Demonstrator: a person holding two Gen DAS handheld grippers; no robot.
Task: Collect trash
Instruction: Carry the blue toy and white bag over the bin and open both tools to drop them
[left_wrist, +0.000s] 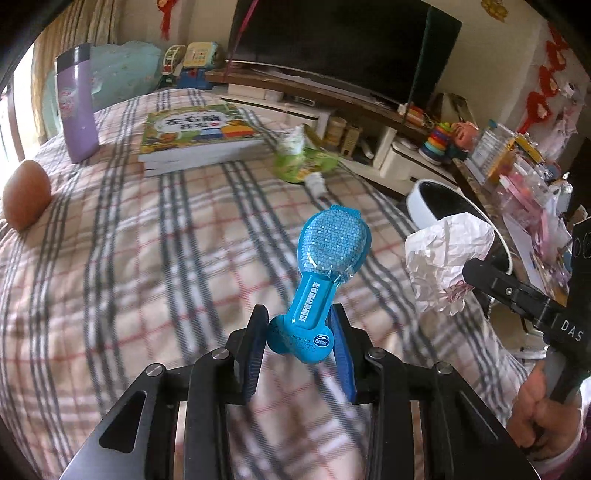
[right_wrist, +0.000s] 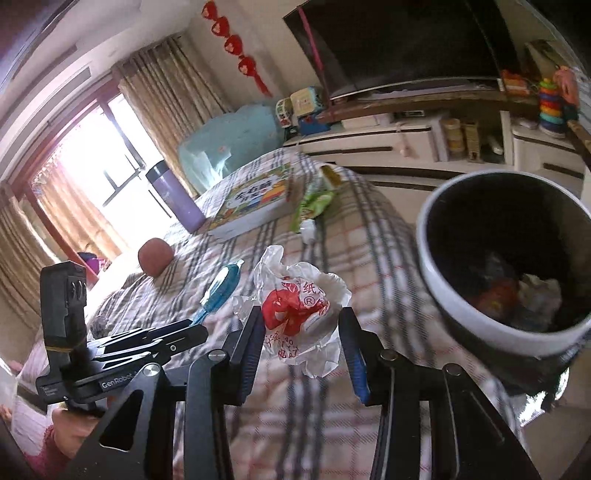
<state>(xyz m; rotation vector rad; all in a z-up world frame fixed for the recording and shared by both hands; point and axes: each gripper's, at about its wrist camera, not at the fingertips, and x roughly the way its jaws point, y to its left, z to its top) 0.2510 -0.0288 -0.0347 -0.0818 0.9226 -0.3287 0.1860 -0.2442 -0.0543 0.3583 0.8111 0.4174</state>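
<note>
While the plaid-covered counter (left_wrist: 147, 258) carries books, the round white bin with black liner (right_wrist: 461, 306) stands at its edge; the right gripper (right_wrist: 301, 332) pinches a crumpled white plastic bag (right_wrist: 299, 314) just beside it, the left gripper (left_wrist: 299, 332) clamps a blue plastic blister pack (left_wrist: 325, 258).

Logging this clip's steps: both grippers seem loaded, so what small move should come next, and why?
Probably carry the right gripper, shut on the crumpled wrapper, rightward over the white bin and release: its open mouth sits just beside it, trash already inside. The left gripper holds the blue package.
</note>
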